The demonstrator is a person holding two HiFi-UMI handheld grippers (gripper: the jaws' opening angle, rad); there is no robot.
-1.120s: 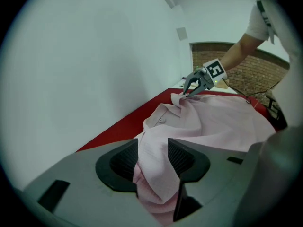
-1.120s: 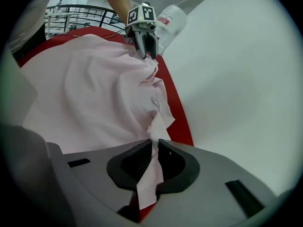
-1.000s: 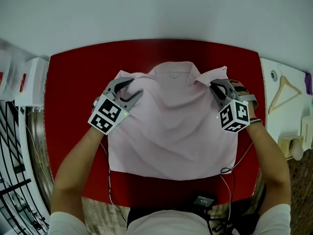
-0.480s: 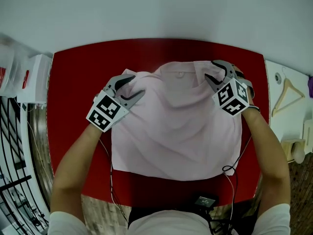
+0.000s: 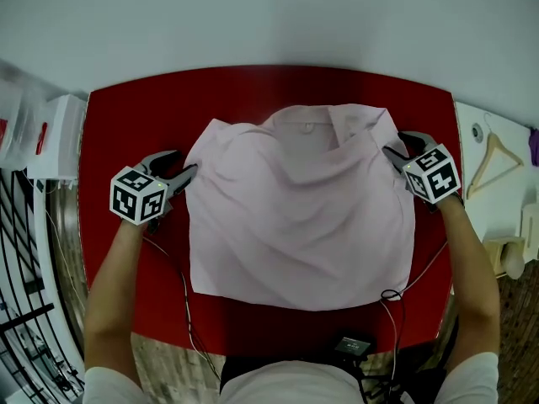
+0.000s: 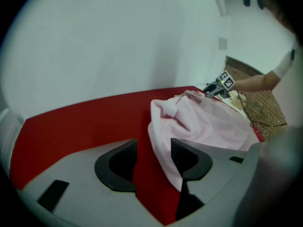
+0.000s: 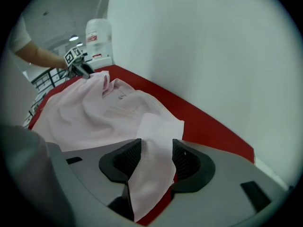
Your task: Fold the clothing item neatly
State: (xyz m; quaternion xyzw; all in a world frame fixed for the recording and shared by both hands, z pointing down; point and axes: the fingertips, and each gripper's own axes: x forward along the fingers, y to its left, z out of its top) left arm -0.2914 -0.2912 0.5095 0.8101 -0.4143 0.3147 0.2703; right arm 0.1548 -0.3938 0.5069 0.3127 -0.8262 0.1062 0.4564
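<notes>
Presently, pre-fold grasp: left gripper (image 5: 178, 165), right gripper (image 5: 396, 145), jaws just opened wide, straddle side edges of pink shirt (image 5: 295, 217); closing likely next.

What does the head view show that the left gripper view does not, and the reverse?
Only the head view: the whole outline of the pink shirt, a wooden hanger off to the right, and the marker cube on the left gripper. Only the left gripper view: that gripper's jaws, which have just been opening, stand apart with the shirt's edge lying between them, unpinched. Both: the red table, the shirt, and the right gripper at the shirt's far side; its jaws have just been opening too.
</notes>
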